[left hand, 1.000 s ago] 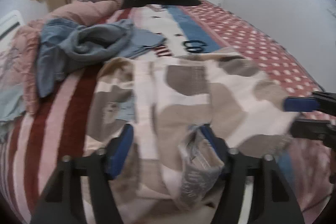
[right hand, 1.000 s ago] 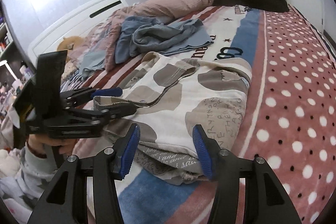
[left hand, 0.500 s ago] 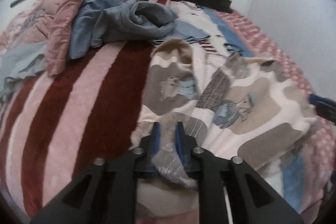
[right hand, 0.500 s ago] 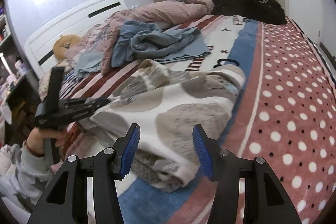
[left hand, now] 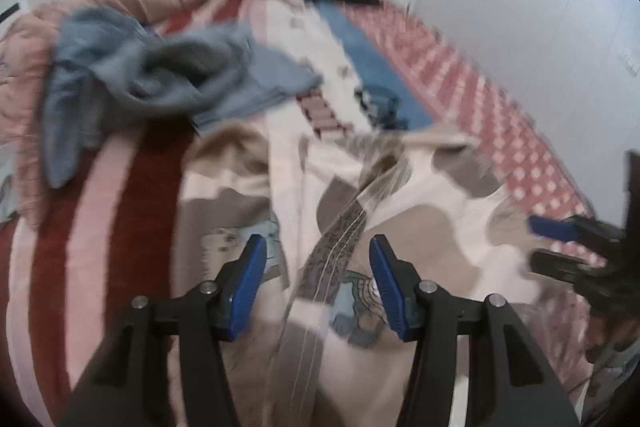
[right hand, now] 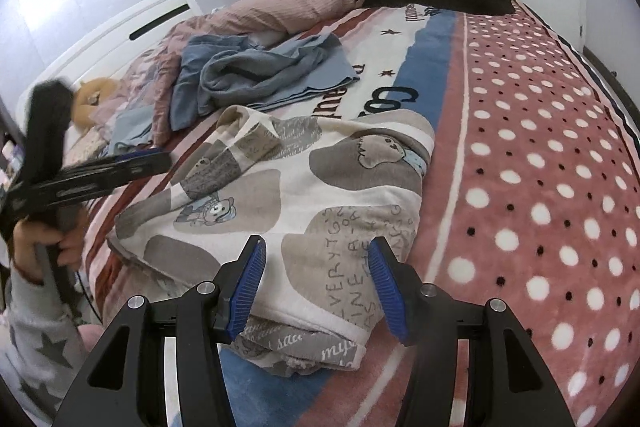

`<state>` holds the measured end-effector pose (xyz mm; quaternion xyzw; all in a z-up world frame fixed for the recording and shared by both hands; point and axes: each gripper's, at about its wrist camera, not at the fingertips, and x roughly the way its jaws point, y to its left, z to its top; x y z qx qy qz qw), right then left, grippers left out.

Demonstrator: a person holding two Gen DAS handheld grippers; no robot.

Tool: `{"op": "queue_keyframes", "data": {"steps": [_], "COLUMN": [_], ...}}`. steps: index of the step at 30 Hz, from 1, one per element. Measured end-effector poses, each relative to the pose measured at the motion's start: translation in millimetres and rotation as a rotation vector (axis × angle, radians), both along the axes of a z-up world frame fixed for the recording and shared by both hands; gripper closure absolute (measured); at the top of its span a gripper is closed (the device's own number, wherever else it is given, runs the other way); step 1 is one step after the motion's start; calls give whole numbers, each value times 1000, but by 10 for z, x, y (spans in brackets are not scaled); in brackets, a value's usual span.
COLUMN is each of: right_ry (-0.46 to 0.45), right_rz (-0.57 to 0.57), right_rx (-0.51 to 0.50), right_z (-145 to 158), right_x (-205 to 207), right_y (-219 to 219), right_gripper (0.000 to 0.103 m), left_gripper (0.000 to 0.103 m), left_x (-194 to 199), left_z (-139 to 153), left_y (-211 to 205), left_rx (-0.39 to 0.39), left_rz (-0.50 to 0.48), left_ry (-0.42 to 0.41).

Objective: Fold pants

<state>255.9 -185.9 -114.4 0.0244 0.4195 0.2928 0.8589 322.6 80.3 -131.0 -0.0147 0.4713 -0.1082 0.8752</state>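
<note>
Pants [right hand: 320,195], one pair; two spread grippers [right hand: 316,281]

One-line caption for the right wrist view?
Right tool open over folded patterned pants on the bed; left tool alongside.

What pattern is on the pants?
Cream with grey-brown patches and cartoon bears, pants; clearest in the right wrist view.

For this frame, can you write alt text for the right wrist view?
Open right tongs hover over folded patterned pants on a bed. The left tongs, held at left, sit beside the pants; crumpled blue clothes lie behind.
</note>
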Motion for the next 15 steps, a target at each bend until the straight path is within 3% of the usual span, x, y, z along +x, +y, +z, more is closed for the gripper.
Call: {"op": "queue_keyframes", "data": {"steps": [3, 6, 7, 9, 15], "right_ry": [-2, 2, 5, 8, 12], "right_rz": [16, 28, 31, 36, 49], "right_rx": [11, 27, 33, 43, 68], "right_z": [-10, -32, -40, -50, -56], "right_x": [-2, 15, 22, 35, 46], "right_y": [-14, -33, -42, -51, -71], "right_gripper": [52, 52, 52, 52, 52], "left_gripper": [54, 55, 71, 92, 100], "left_x": [95, 128, 153, 195, 224], "left_z": [-152, -211, -216, -211, -92], "left_y": [-42, -112, -124, -125, 132], "left_rx": [-8, 61, 80, 91, 47], "left_rz": [-6, 3, 10, 22, 133], "left_ry": [47, 37, 34, 34, -35]}}
